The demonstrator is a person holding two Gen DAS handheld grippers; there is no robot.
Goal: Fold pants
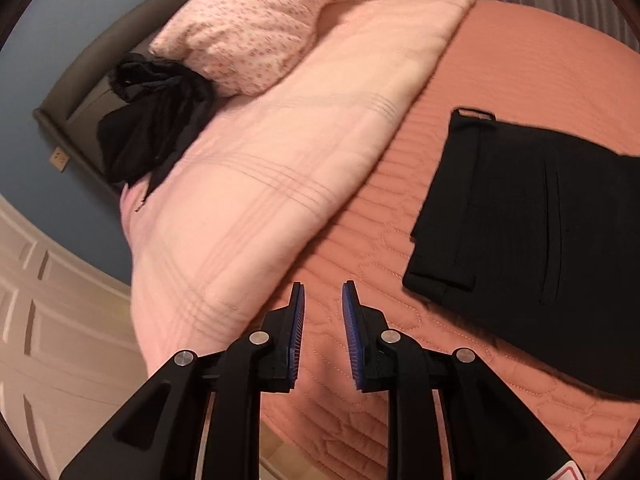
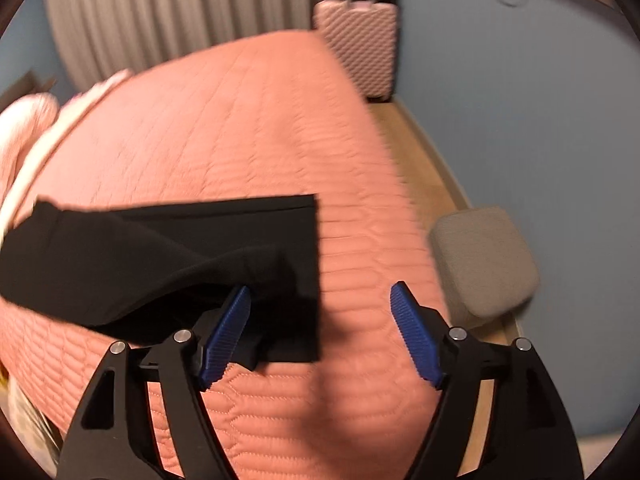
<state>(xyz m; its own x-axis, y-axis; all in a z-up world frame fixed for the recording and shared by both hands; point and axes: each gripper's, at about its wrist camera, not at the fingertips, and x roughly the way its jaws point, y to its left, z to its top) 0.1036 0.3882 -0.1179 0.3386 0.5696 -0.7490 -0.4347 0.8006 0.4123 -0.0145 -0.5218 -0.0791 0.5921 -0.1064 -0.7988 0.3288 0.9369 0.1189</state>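
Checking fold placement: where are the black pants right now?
The black pants lie on the orange quilted bedspread, right side of the left wrist view, beside the pink blanket; in the right wrist view, at left.

The left gripper [image 1: 323, 292] hangs over the salmon quilted bedspread [image 1: 500, 64], its 2 blue-padded fingers [image 1: 298, 332] a narrow gap apart with nothing between them. The folded black pants [image 1: 532, 236] lie flat on the bedspread to the right, well apart from the fingers. A pink blanket [image 1: 280, 168] lies left, with a speckled pillow [image 1: 256, 20] and a crumpled black garment [image 1: 152, 128] beyond
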